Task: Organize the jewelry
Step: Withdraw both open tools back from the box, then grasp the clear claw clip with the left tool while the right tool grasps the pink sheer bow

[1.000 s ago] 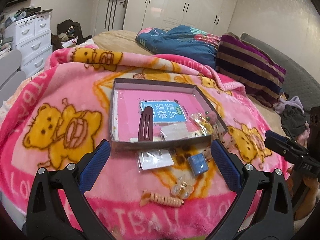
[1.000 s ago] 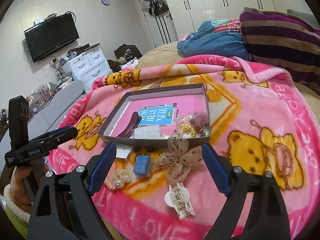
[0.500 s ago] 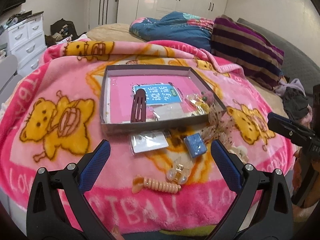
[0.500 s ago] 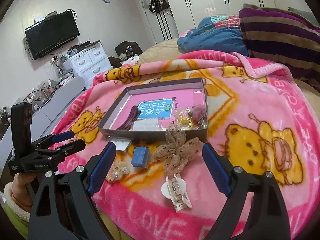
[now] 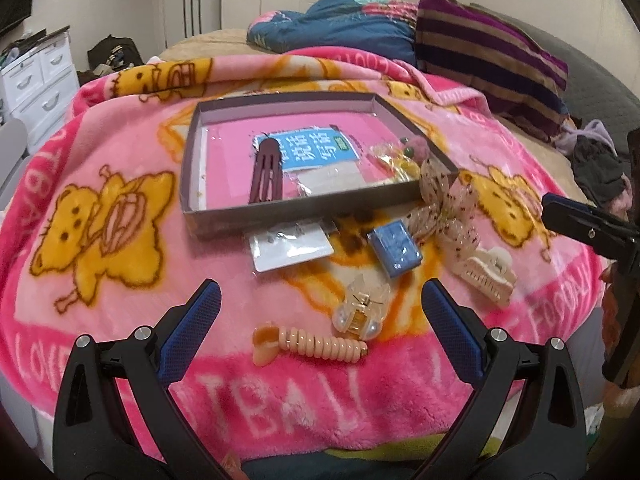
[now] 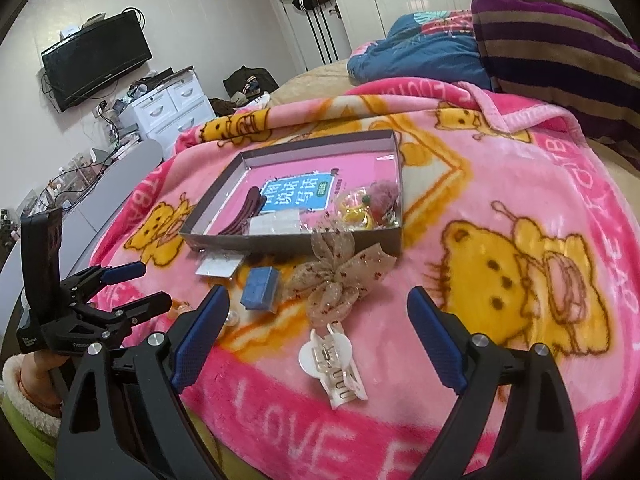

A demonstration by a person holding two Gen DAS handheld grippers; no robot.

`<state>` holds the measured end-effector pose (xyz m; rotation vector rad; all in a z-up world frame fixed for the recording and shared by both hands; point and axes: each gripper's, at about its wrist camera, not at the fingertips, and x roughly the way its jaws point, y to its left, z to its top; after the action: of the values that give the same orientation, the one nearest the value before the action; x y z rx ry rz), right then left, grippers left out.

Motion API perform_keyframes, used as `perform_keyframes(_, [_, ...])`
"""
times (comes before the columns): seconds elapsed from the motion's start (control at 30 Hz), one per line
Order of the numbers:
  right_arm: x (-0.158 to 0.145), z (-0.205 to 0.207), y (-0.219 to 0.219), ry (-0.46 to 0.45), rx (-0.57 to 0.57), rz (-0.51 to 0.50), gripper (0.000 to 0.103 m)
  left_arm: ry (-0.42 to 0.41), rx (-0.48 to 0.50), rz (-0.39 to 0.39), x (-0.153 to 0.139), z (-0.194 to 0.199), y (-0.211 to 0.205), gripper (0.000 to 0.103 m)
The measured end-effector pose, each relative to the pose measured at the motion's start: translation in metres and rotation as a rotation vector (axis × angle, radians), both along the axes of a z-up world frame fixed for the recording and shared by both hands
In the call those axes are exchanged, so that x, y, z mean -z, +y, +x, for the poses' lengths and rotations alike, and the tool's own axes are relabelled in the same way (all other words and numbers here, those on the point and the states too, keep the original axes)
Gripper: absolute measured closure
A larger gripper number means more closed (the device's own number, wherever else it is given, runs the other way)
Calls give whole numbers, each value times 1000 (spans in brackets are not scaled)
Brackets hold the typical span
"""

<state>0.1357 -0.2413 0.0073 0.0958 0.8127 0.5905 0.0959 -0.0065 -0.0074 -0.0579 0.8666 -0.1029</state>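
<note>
A shallow grey box lies on the pink bear blanket. It holds a dark red hair clip, a blue card and small trinkets. In front of it lie a white earring card, a blue box, a lace bow, a white claw clip, a clear claw clip and a peach spiral hair tie. My left gripper is open and empty just above the hair tie. My right gripper is open and empty above the white claw clip.
The blanket's front edge drops off close below both grippers. A striped pillow and a blue quilt lie behind the box. White drawers and a wall television stand to the left.
Both grippers have pulled back and lowered toward the blanket's front edge. The loose pieces now sit closer under the fingers. Both stay open and empty.
</note>
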Motion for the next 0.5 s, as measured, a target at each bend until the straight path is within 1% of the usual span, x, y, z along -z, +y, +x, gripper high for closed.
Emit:
perform_keyframes(0.13, [4, 2, -2, 13, 2, 6, 13, 5, 36, 8, 7, 2, -7, 9])
perform_keyframes(0.27, [8, 7, -4, 27, 9, 11, 13, 30, 82, 15, 18, 6, -15, 9])
perform_keyframes(0.4, [14, 11, -5, 39, 12, 7, 13, 62, 127, 57, 30, 10, -23, 9])
perform_keyframes(0.5, [20, 16, -5, 53, 17, 1, 13, 96, 138, 61, 36, 15, -26, 9])
